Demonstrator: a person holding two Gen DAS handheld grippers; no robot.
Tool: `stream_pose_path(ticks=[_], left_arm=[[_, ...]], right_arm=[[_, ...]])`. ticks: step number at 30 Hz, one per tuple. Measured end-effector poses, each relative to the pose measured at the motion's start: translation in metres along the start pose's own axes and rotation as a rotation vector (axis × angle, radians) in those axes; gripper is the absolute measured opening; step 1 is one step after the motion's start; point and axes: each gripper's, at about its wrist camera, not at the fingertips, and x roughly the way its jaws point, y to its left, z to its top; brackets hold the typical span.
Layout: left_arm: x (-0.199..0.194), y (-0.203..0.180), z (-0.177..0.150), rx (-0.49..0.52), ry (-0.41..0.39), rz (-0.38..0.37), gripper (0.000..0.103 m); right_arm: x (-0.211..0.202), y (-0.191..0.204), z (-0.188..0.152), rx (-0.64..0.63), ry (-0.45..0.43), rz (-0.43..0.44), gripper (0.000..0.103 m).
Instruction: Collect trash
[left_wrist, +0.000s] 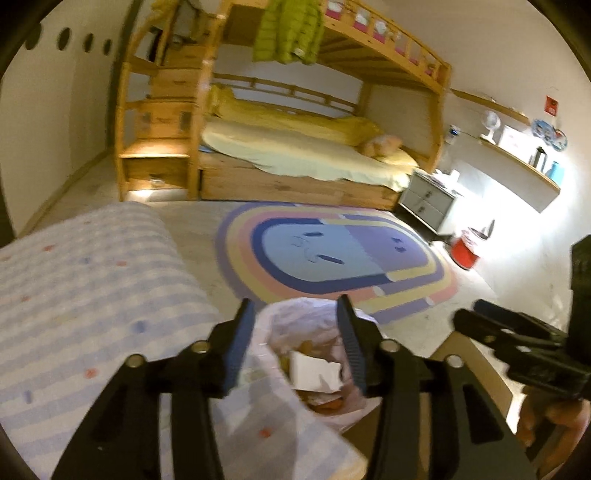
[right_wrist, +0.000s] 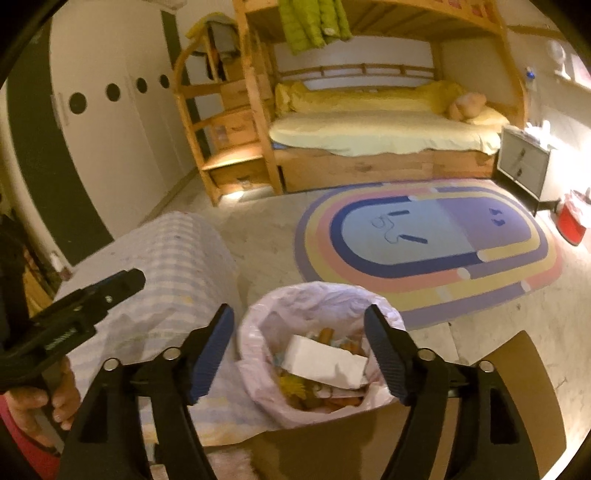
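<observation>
We hold the left gripper and right gripper with jaws apart, gripping nothing, above the crinkled translucent plastic trash bag. It stands on the floor just beside the checked cloth's edge, holding a white folded paper and orange scraps.

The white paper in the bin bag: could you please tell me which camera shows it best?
The right wrist view: the white paper lies in plain sight atop the rubbish in the bin bag, between open fingers. In the left wrist view the paper is blurred and partly cut off by a finger.
</observation>
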Motion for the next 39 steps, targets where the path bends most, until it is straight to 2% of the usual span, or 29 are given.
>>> stream_pose_path(ticks=[2,5,9,13,19,25,29,35,39], left_arm=[[-0.021,0.011,-0.002,-0.016,-0.021,0.034,0.057],[-0.055,0.027,-0.009,-0.035,-0.041,0.107,0.067],[-0.105,0.05,-0.024,-0.062,-0.037,0.242,0.077],[-0.155,0.066,-0.038,-0.113,-0.039,0.35,0.096],[-0.218,0.067,-0.056,-0.162,-0.021,0.455,0.096],[-0.263,0.062,-0.071,-0.195,0.027,0.658,0.096],[-0.289,0.061,-0.081,-0.215,0.055,0.75,0.096],[-0.315,0.073,-0.092,-0.249,0.064,0.824,0.096],[-0.32,0.074,-0.094,-0.255,0.056,0.837,0.096]], right_arm=[[-0.015,0.013,-0.001,-0.012,-0.011,0.035,0.085],[-0.029,0.028,-0.002,-0.032,-0.007,0.078,0.088],[-0.047,0.061,-0.003,-0.079,0.005,0.158,0.09],[-0.062,0.09,-0.005,-0.113,0.008,0.234,0.092],[-0.088,0.136,-0.006,-0.183,0.003,0.331,0.095],[-0.12,0.173,-0.011,-0.299,0.011,0.347,0.095],[-0.141,0.185,-0.018,-0.338,0.01,0.343,0.095],[-0.157,0.191,-0.026,-0.383,-0.004,0.322,0.095],[-0.155,0.19,-0.027,-0.385,0.002,0.318,0.095]])
